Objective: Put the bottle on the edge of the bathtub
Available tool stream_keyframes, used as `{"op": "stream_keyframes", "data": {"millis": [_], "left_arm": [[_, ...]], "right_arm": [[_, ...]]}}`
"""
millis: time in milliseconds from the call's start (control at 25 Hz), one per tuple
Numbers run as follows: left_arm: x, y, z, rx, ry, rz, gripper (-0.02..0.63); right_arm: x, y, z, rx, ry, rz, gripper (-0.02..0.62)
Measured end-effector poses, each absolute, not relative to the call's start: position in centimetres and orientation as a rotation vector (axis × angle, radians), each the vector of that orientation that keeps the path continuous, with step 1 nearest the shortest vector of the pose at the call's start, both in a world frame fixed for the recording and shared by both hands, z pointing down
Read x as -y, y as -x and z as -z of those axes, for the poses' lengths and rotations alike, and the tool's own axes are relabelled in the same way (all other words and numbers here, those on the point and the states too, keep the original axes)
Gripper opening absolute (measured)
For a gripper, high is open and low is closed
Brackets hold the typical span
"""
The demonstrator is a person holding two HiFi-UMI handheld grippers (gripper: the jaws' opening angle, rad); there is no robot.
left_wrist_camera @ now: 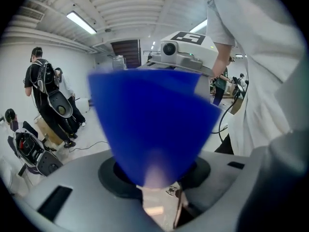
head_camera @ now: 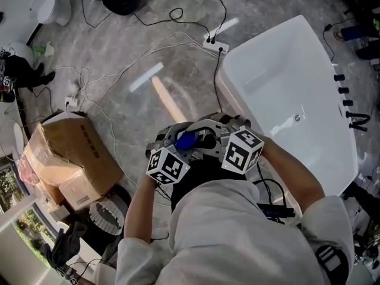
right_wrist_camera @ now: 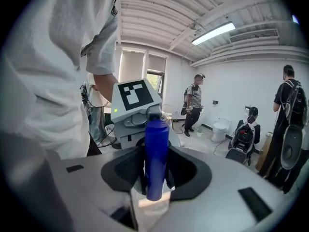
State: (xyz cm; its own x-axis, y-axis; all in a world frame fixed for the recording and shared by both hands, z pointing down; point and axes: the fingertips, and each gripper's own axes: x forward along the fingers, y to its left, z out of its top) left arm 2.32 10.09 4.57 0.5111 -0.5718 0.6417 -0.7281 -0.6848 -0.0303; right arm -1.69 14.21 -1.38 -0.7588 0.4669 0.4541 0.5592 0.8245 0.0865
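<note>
Grey marble floor (head_camera: 148, 58) lies below, and the left gripper (left_wrist_camera: 157, 190) clamps the blue bottle (right_wrist_camera: 157, 153), which also stands between the spread jaws of the right gripper (right_wrist_camera: 153, 195), the bathtub (head_camera: 279, 70) right of both; it looks light, stiff and slippery, best taken mid-body.

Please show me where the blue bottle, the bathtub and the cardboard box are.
blue bottle (right_wrist_camera: 157, 159), right gripper view, the middle of its body.
bathtub (head_camera: 264, 40), head view, its white rim at the upper left.
cardboard box (head_camera: 71, 150), head view, its brown top face.
</note>
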Motion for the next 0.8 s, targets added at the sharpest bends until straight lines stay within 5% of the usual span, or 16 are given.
{"op": "stream_keyframes", "data": {"millis": [800], "left_arm": [[-8.8,0.0,-9.4,1.066,-2.544,-0.786,0.170]], "right_arm": [[-11.8,3.8,-3.5,2.681,0.533,0.082,0.150]]}}
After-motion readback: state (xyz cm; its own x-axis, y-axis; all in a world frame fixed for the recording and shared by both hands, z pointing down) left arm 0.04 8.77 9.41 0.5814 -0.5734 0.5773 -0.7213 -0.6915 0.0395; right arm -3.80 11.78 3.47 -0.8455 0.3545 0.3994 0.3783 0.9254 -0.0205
